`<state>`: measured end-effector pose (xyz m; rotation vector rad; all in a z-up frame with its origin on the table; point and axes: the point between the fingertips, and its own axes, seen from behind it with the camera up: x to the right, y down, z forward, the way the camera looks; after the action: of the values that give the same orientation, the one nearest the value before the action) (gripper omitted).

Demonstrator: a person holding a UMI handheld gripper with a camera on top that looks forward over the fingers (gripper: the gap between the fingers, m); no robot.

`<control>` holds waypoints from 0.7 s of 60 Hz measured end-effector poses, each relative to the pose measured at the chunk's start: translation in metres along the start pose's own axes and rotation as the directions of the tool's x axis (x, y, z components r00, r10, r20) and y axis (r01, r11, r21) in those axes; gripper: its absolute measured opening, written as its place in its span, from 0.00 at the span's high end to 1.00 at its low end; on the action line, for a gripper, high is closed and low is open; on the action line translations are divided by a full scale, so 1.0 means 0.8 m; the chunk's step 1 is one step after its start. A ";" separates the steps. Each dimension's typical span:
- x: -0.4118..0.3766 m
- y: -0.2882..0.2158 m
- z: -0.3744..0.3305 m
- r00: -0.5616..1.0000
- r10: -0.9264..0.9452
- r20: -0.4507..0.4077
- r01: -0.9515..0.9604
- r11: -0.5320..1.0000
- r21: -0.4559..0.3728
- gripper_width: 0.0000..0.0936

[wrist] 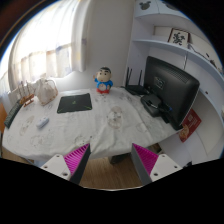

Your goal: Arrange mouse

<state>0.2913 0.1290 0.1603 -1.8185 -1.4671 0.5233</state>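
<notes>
Two fingers of the gripper (112, 160) spread wide, empty; mouse (43, 124) well ahead-left near table's (100, 135) left edge, beyond mousepad (74, 103).

table (70, 128): sits ahead of and beyond the gripper (112, 160), whose two fingers stand apart with nothing between them
mouse pad (74, 102): lies flat on the table, toward the far side, left of the figurine
figurine (104, 80): stands upright at the table's far edge, just right of the mouse pad
mouse (43, 123): a small thing on the table's left part, nearer than the mouse pad, well apart from it; pretty sure that's the mouse
monitor (170, 88): off to the right of the table, right of the figurine
bag (44, 91): at the table's far left, left of the mouse pad
shelves (170, 40): on the wall above the monitor
window (45, 40): behind the table, on the left
</notes>
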 end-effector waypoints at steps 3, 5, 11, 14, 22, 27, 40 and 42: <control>-0.010 -0.001 0.001 1.000 -0.002 0.017 0.002 1.000 0.002 0.08; -0.019 -0.002 0.003 1.000 -0.008 0.024 0.007 1.000 0.006 0.08; -0.052 -0.004 0.007 0.998 -0.038 0.047 0.038 0.999 0.014 0.08; -0.077 -0.004 0.008 0.997 -0.045 0.067 0.044 0.999 0.015 0.08; -0.151 -0.006 0.003 0.990 -0.065 0.122 0.063 0.998 0.025 0.08; -0.200 -0.006 -0.002 0.986 -0.081 0.148 0.076 0.996 0.034 0.08; -0.327 -0.001 -0.019 0.968 -0.120 0.218 0.113 0.993 0.046 0.09; -0.344 0.005 -0.022 0.967 -0.127 0.222 0.118 0.992 0.052 0.09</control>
<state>0.2324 -0.1394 0.1334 -1.6683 -1.6974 0.7089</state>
